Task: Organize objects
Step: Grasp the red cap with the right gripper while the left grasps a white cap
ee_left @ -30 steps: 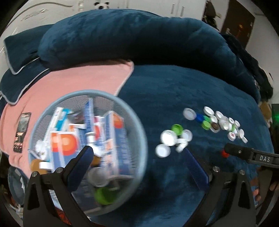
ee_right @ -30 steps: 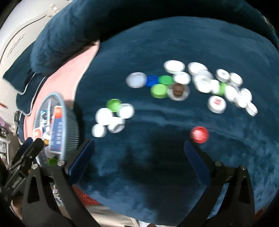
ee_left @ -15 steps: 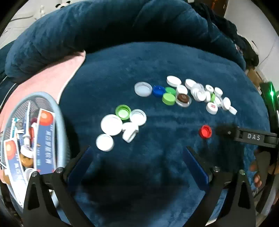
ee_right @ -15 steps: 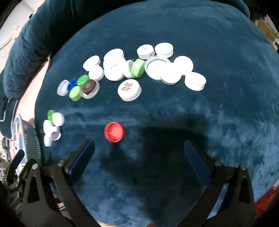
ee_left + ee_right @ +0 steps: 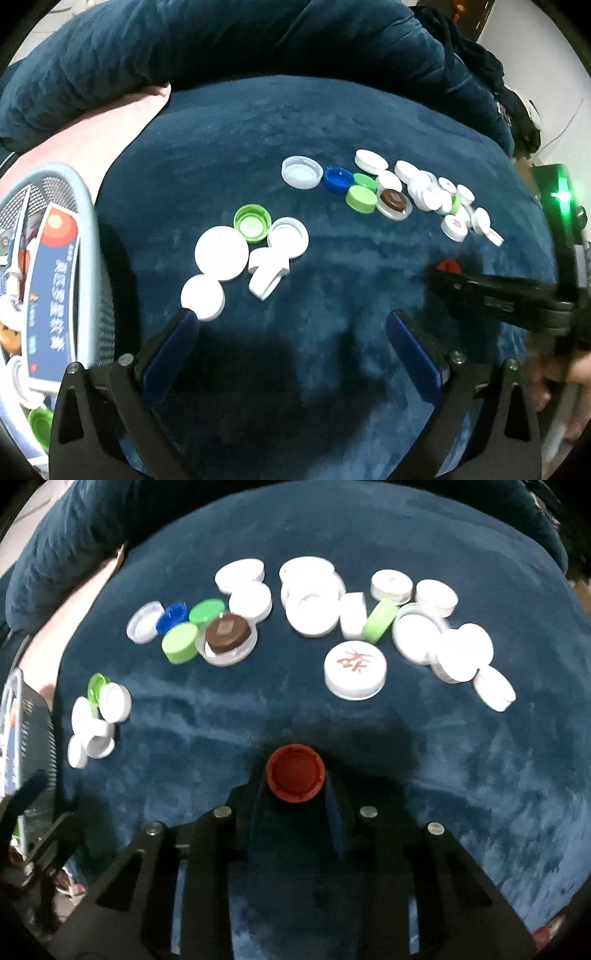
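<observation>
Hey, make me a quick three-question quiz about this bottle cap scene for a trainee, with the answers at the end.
1. True or false: the right gripper is shut on the red cap.
2. Which cap sits inside a clear lid? A) brown cap B) blue cap C) red cap
3. Fill in: the left gripper hovers with its jaws ____ over the blue blanket.

Key: 1 true; 2 A; 3 open.

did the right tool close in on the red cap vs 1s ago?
Yes. The right tool, open and short of it earlier, now sits shut on the red cap, nearer the lettered white cap.
</observation>
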### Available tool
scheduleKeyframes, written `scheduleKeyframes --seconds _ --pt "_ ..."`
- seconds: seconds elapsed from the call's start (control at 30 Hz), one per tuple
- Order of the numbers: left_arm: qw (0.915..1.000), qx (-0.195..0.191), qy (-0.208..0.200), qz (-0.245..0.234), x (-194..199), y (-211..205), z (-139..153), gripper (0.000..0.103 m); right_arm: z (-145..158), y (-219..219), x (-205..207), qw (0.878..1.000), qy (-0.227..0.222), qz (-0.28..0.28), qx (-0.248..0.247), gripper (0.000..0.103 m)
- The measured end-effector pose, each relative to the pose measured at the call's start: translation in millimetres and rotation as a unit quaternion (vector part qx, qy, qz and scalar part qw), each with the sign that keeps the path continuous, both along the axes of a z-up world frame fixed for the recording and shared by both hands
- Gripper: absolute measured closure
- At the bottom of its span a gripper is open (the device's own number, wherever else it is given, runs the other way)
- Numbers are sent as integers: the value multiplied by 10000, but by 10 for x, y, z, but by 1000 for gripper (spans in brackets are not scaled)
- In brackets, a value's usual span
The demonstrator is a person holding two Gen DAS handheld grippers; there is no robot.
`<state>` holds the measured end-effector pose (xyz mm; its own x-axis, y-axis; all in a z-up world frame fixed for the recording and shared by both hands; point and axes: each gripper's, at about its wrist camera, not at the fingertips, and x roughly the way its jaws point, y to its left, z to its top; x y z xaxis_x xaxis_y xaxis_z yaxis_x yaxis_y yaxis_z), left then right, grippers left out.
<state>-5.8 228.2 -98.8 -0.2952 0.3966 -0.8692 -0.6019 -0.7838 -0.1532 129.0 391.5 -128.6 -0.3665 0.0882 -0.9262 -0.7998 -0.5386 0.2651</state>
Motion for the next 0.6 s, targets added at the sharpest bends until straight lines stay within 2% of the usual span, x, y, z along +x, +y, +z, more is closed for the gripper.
scheduleKeyframes --seconds 0.2,0.3,0.37,0.43,0.5,0.53,0.6 --pt "9999 107 -23 -71 -100 198 -220 1 41 48 157 9993 252 -138 -230 72" --pt "9987 270 -103 -422 -74 325 -299 1 66 18 188 9992 275 -157 -252 72" --pt "9939 553 -384 -879 14 388 -287 1 101 16 225 9990 309 -222 -242 72" --pt "9901 743 -381 -1125 114 391 -204 1 126 37 263 9986 351 -304 -241 72" --pt "9925 663 -149 -1016 150 337 -137 1 139 48 282 9982 382 -382 -254 72" --pt "9948 560 -94 -842 129 287 -129 1 134 59 255 9962 438 -702 -277 72" --pt "9981 344 -65 -515 58 204 -157 1 131 62 235 9960 444 -720 -295 72"
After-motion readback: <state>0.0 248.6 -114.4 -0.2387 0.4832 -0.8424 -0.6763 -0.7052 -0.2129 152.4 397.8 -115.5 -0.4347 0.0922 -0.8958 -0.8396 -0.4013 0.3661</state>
